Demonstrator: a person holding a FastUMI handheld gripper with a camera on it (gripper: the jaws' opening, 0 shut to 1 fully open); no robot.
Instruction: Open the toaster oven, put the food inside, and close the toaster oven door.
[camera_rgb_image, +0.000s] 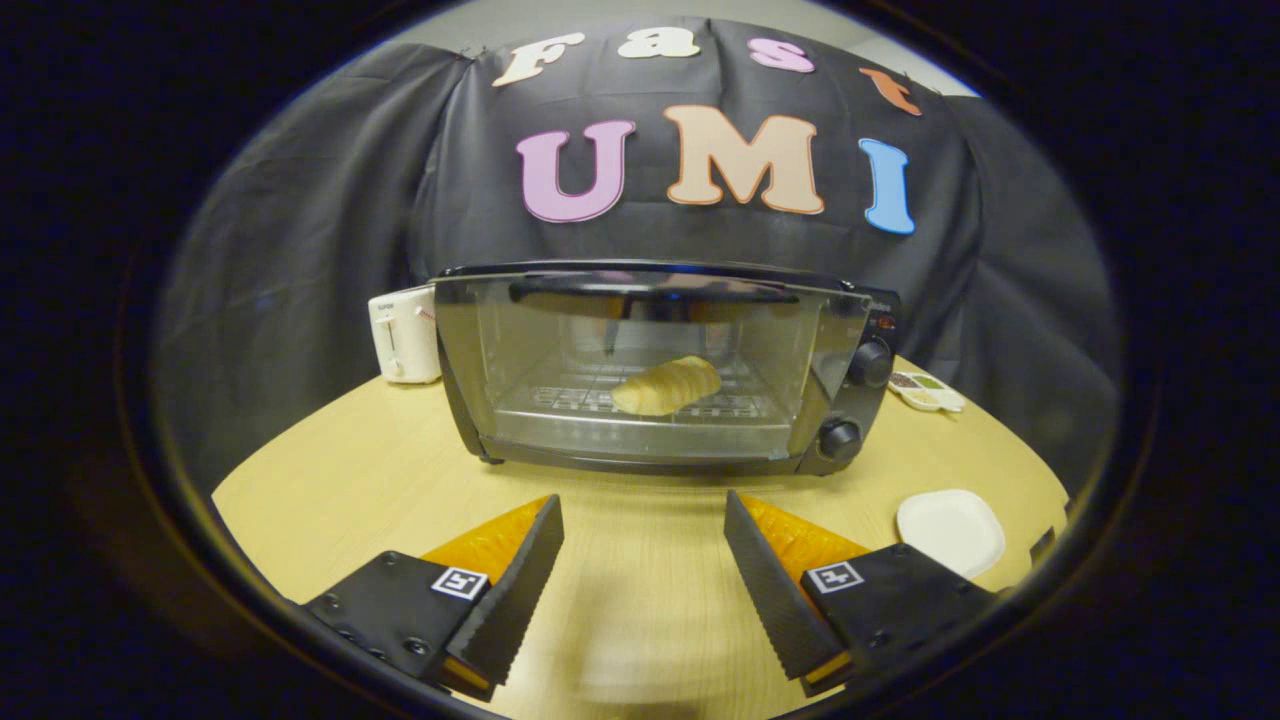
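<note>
A black toaster oven (660, 365) stands on the wooden table (330, 470), a short way beyond my fingers. Its glass door (560, 350) is closed and upright, with the dark handle (650, 288) running along its top edge. Through the glass I see a pale bread roll (667, 385) lying on the wire rack inside. Two black knobs (868, 362) sit on the oven's right panel. My gripper (643, 515) hovers over the table in front of the oven, open, with nothing between its fingers (520, 585).
A white pop-up toaster (403, 335) stands behind the oven's left corner. A white empty plate (950, 530) lies beside my right finger. A small tray with coloured compartments (925, 390) sits to the right of the oven.
</note>
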